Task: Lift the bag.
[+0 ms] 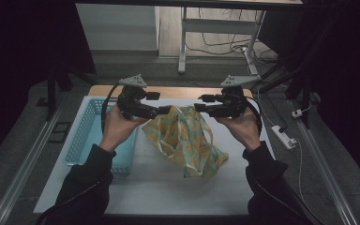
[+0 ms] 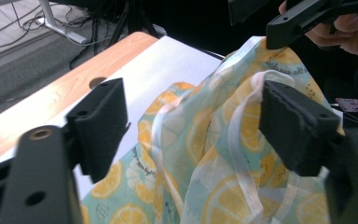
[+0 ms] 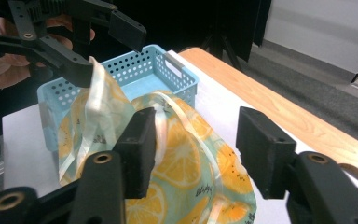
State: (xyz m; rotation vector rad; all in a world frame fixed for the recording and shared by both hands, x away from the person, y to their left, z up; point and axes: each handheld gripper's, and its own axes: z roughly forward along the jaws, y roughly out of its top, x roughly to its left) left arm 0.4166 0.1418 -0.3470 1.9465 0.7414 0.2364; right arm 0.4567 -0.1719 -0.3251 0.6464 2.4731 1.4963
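Observation:
A thin cloth bag [image 1: 187,140] printed with yellow lemon slices on pale green, with white straps, droops onto the white table cover between my two grippers. My left gripper [image 1: 166,110] is at its upper left corner and my right gripper [image 1: 199,107] at its upper right, pointing at each other. In the left gripper view the left gripper [image 2: 193,112] stands open with the bag [image 2: 205,154] loose between its jaws, a white strap brushing one pad. In the right gripper view the right gripper [image 3: 200,140] is open too, over the bag [image 3: 186,154].
A light blue perforated basket [image 1: 82,136] stands at the left of the table, under my left forearm. The white cover [image 1: 168,187] spreads toward the near edge. A strip of wooden tabletop [image 1: 178,92] runs along the far side. A power strip [image 1: 283,137] lies on the floor at right.

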